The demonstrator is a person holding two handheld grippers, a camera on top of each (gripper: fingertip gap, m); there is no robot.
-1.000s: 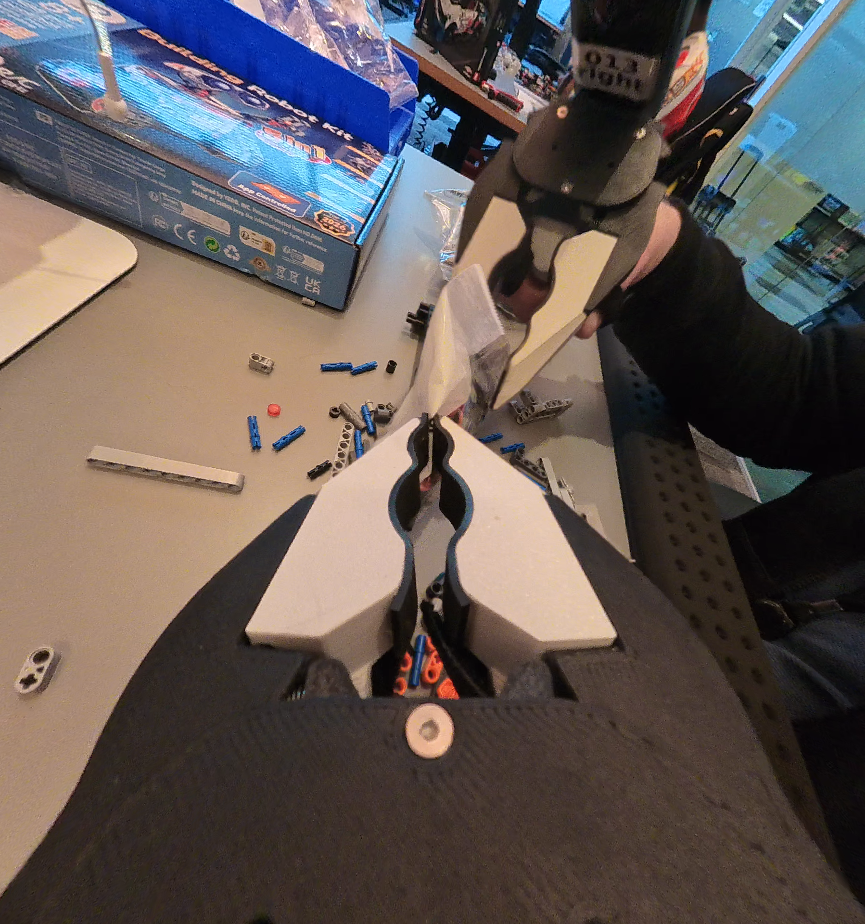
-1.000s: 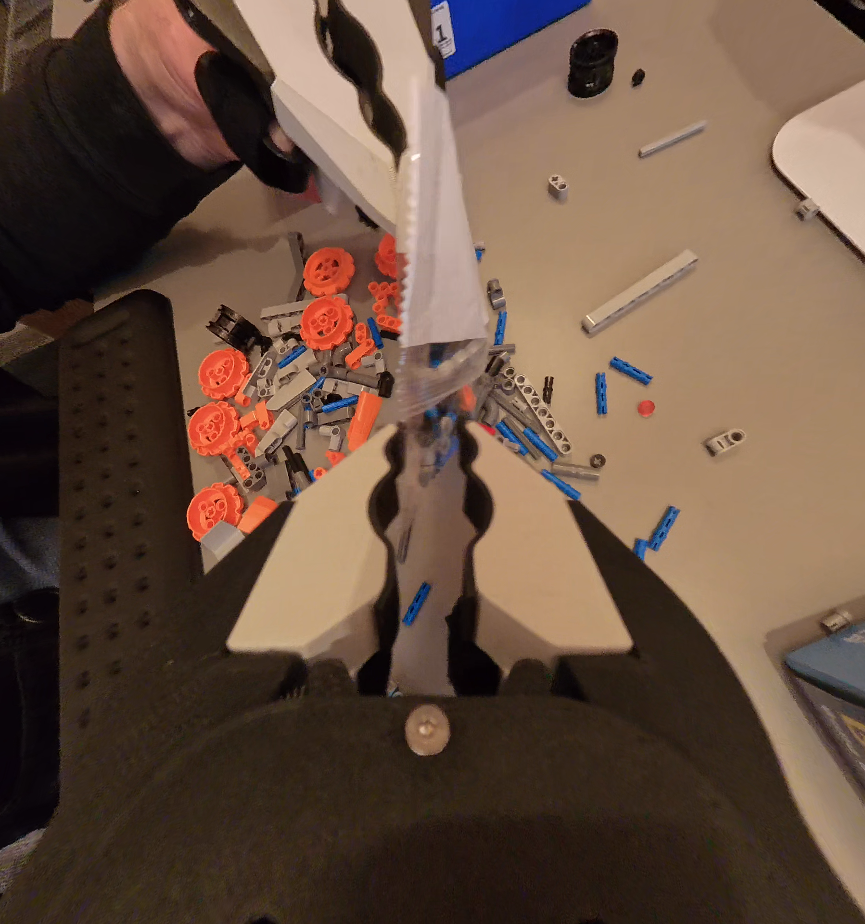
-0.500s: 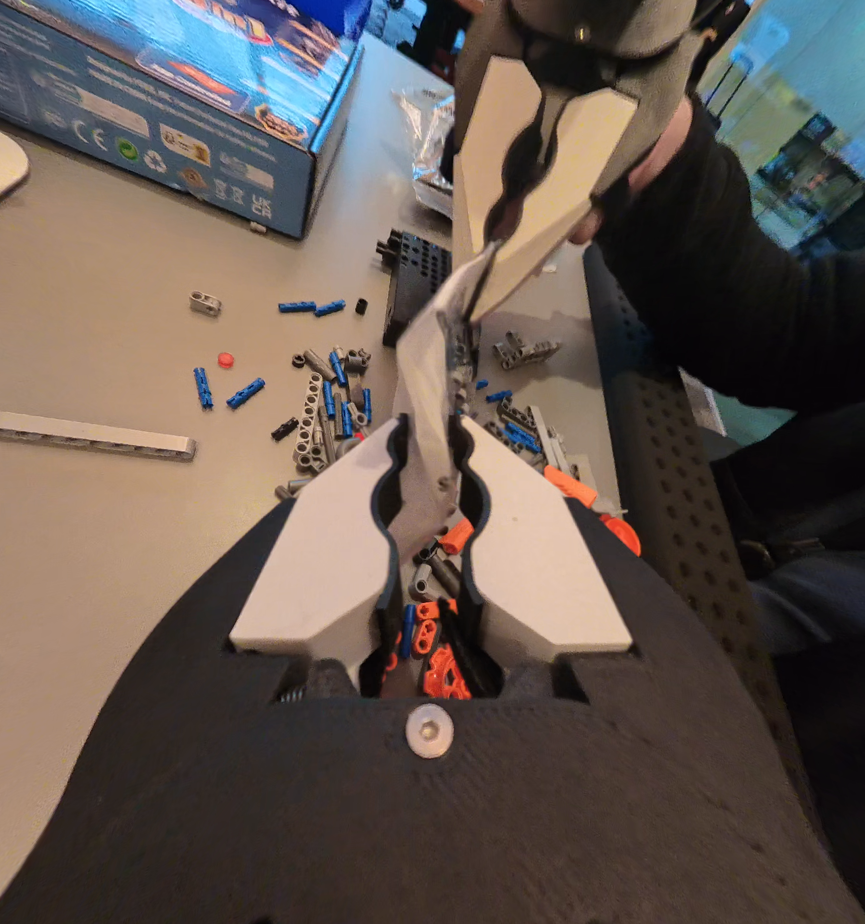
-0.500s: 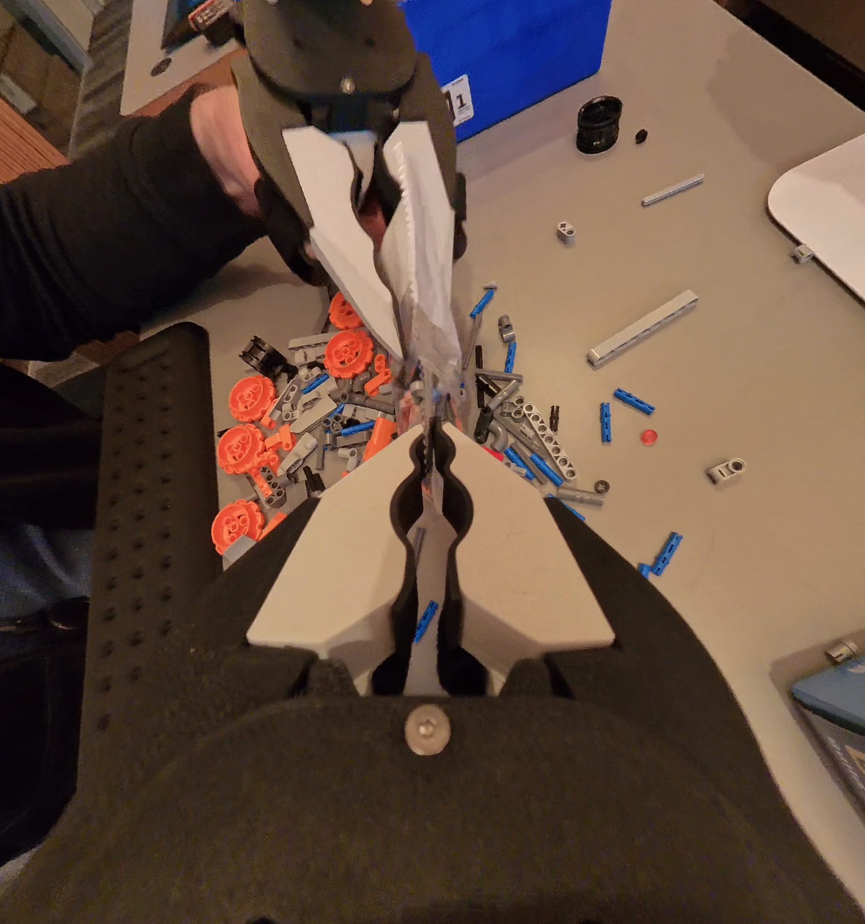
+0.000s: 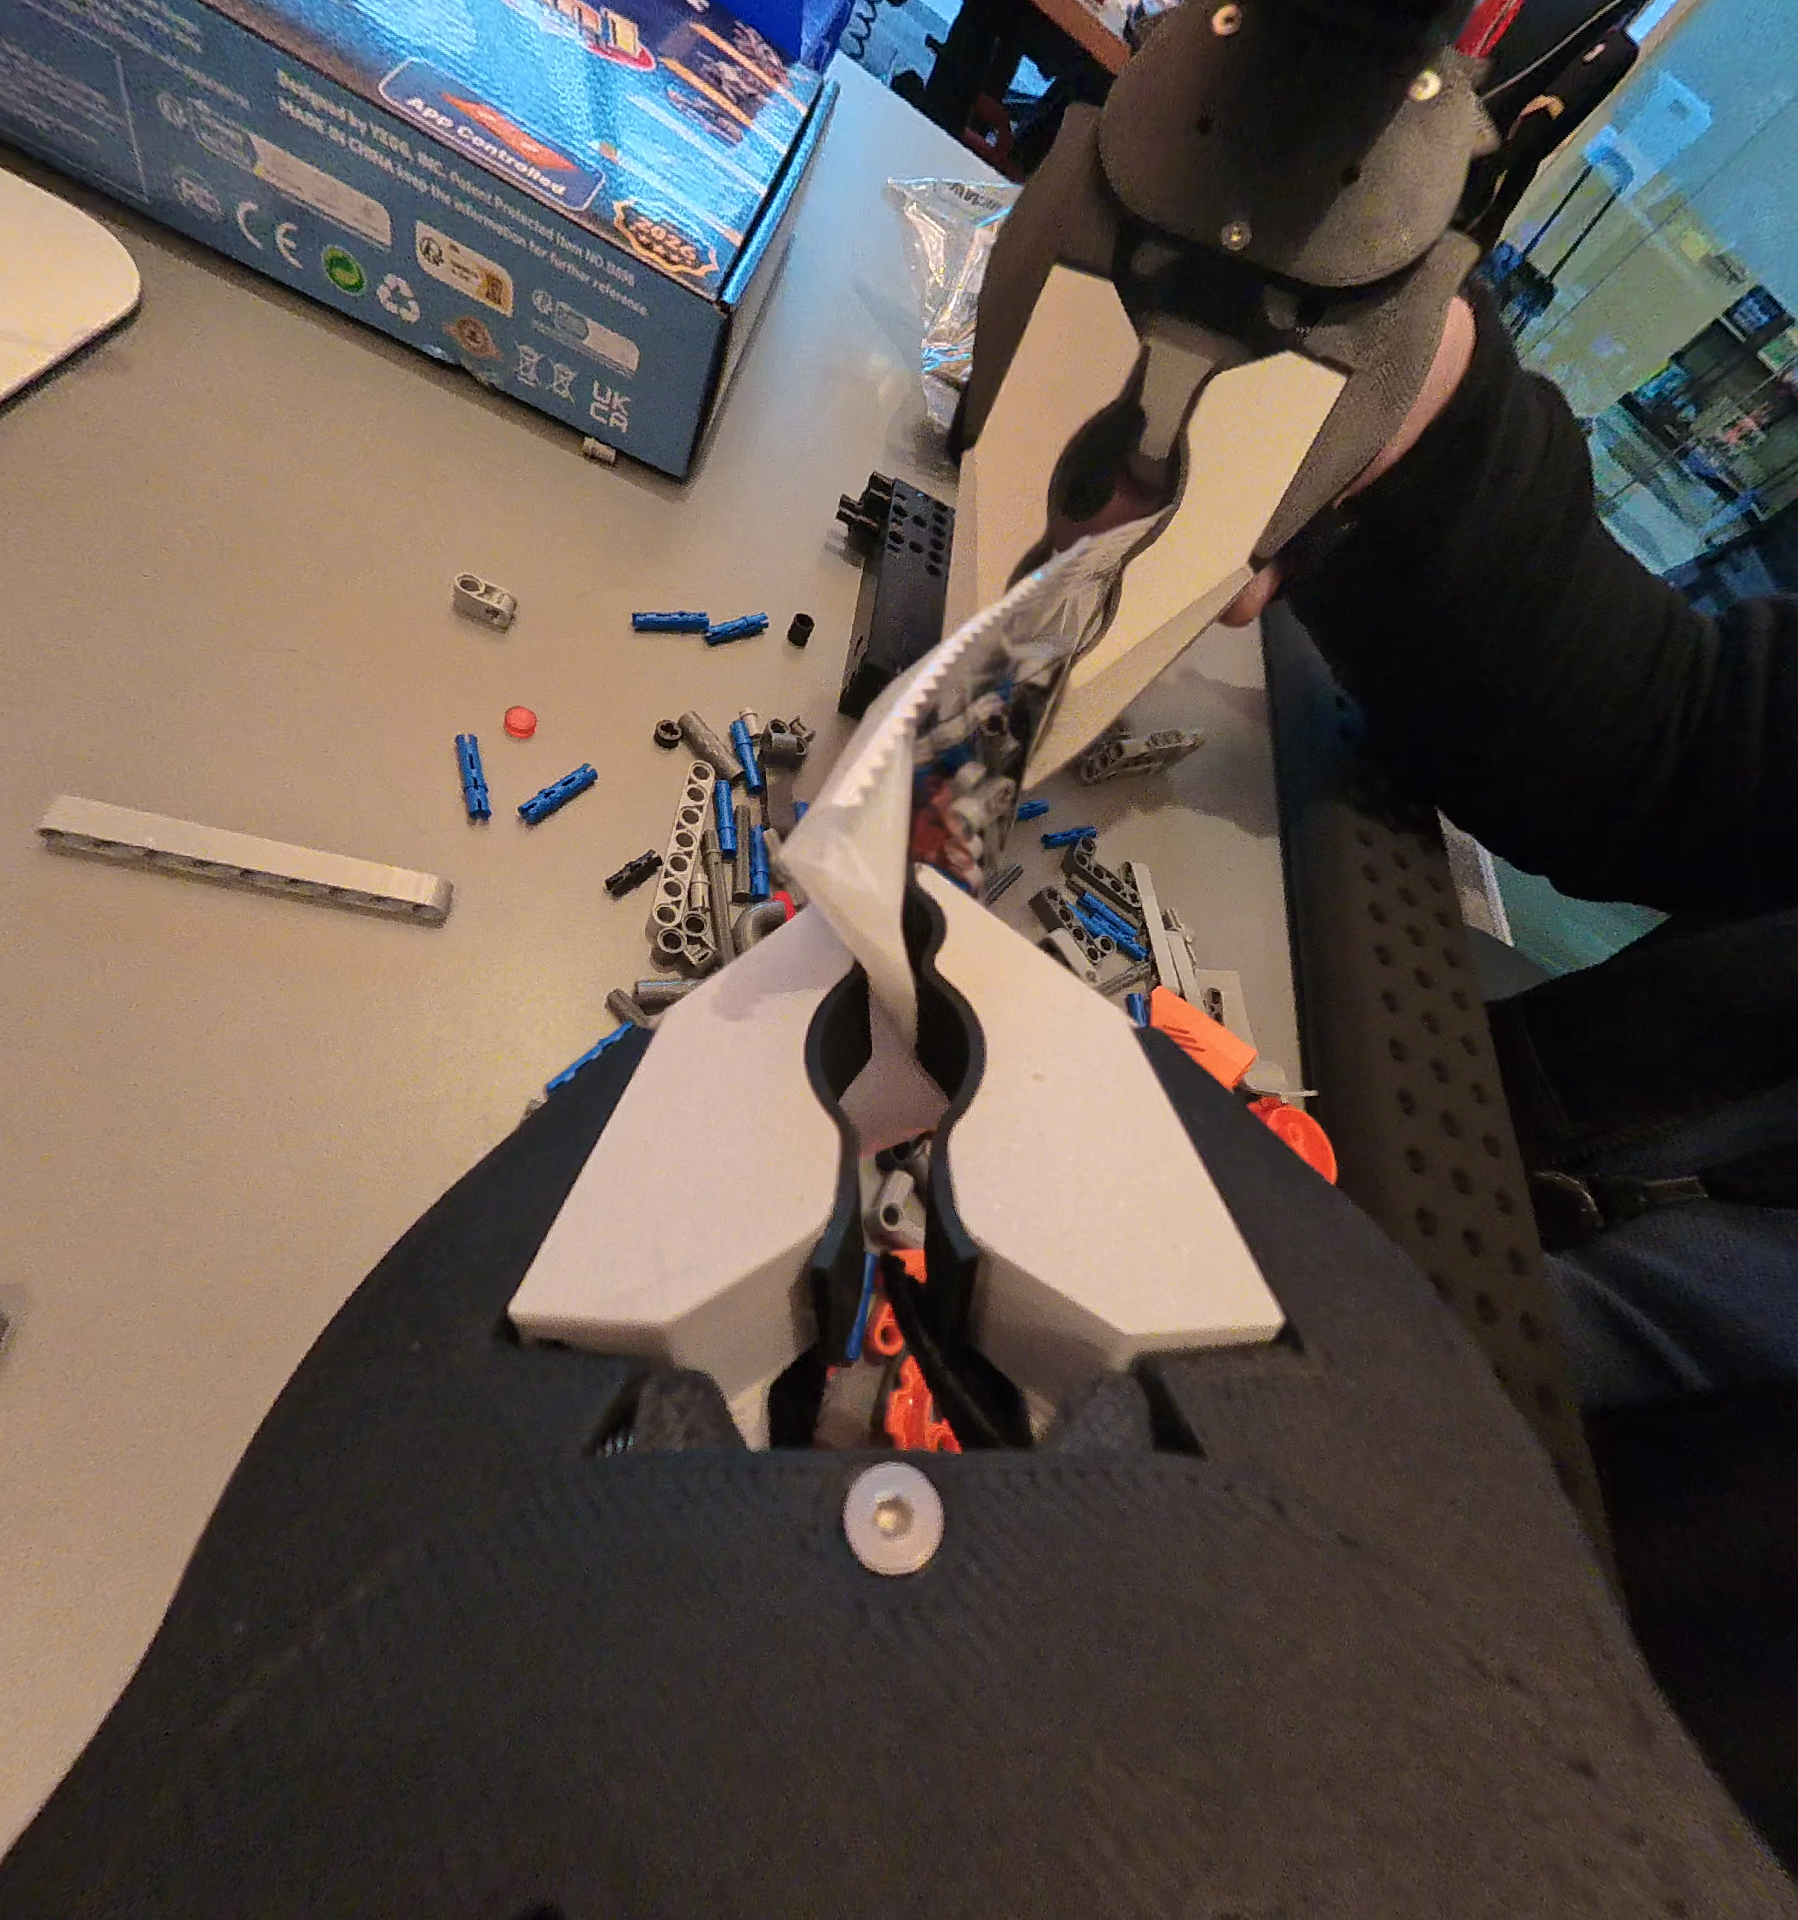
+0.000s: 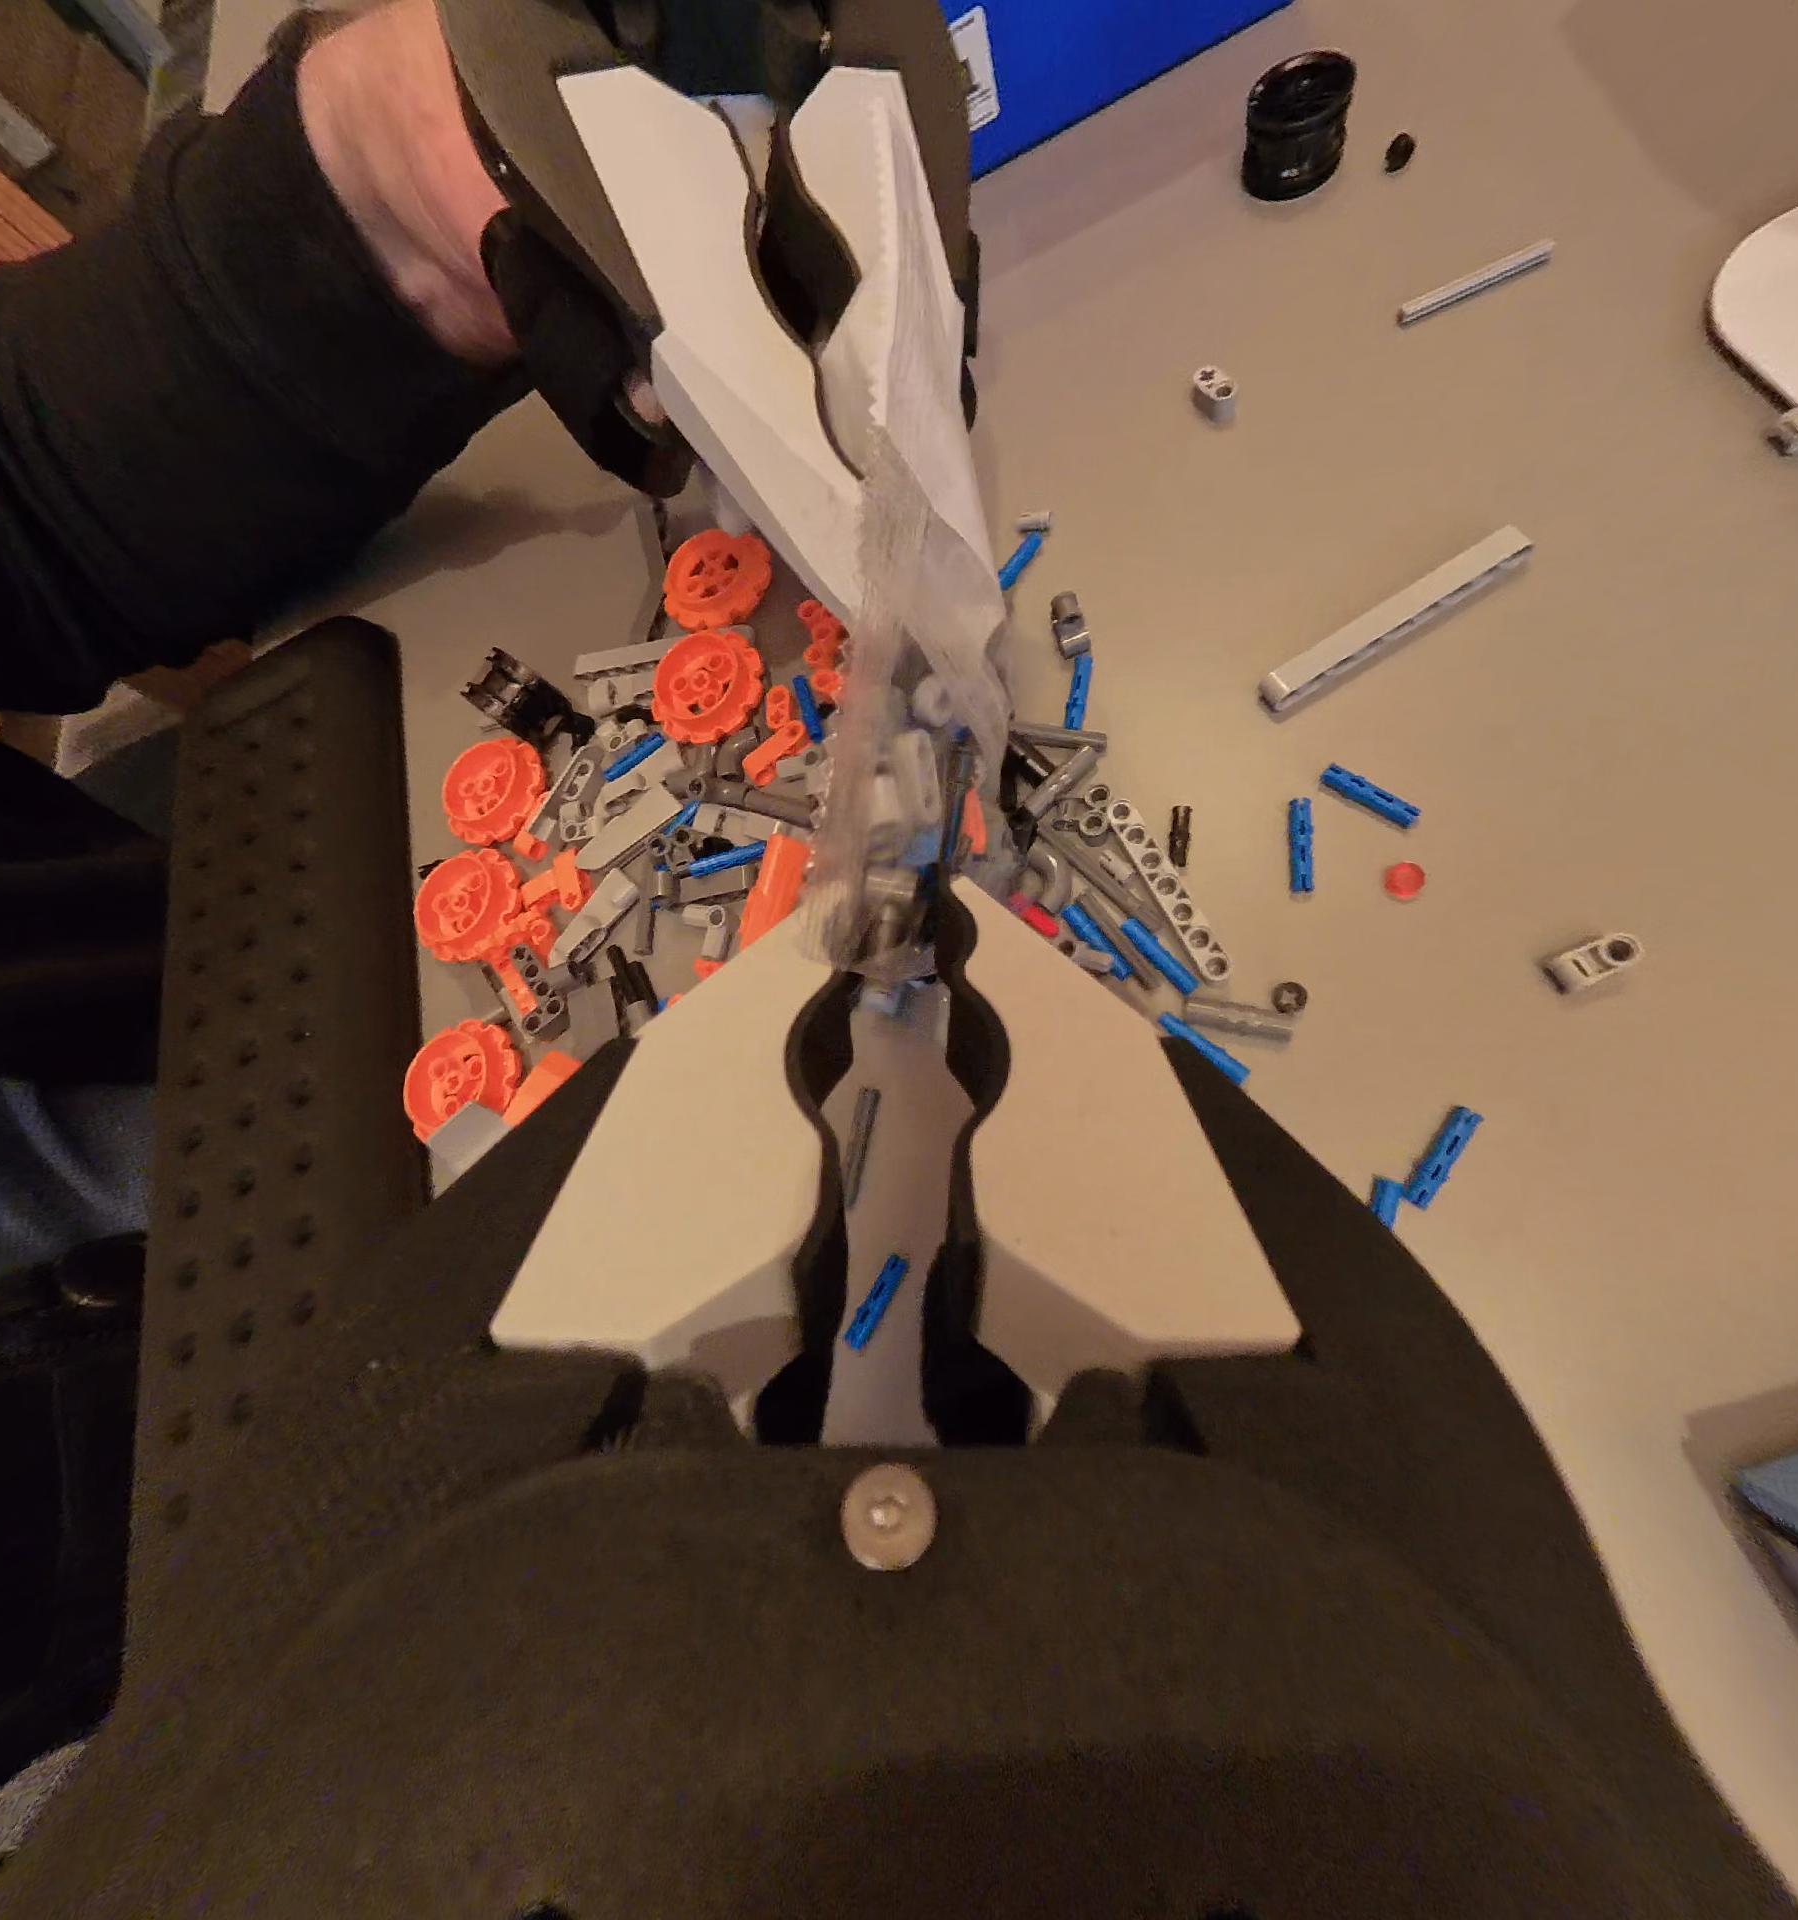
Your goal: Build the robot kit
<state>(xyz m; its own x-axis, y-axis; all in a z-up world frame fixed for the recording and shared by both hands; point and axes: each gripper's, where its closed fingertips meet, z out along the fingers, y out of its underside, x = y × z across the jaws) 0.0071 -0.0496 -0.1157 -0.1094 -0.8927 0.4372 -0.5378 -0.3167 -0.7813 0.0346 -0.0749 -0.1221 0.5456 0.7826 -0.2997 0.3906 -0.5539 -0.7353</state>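
Note:
A clear plastic bag (image 5: pixel 936 748) with small grey, blue and red building parts inside hangs stretched between my two grippers above the table. My left gripper (image 5: pixel 905 904) is shut on its white, saw-toothed end. My right gripper (image 6: pixel 900 920) is shut on the other end, where the parts bunch up. In the left wrist view the right gripper (image 5: pixel 1134 592) hangs above and beyond mine. In the right wrist view the left gripper (image 6: pixel 843 447) comes down from the top, gripping the bag (image 6: pixel 916 582). Below lies a pile of loose parts (image 6: pixel 666 810) with orange wheels.
A blue kit box (image 5: pixel 407 156) stands at the back left, with a second plastic bag (image 5: pixel 942 270) beside it. A long grey beam (image 5: pixel 240 860), blue pins and a black block (image 5: pixel 900 582) lie on the grey table. A black perforated chair arm (image 6: pixel 282 935) runs along the edge. A black tyre (image 6: pixel 1298 123) sits far off. The tips of one gripper are about 5 cm away from the tips of the other.
Both grippers stay on the bag. The left gripper has dropped lower and nearer the pile, the right gripper has lifted, and the bag now slants with its parts bunched at the right gripper's end.

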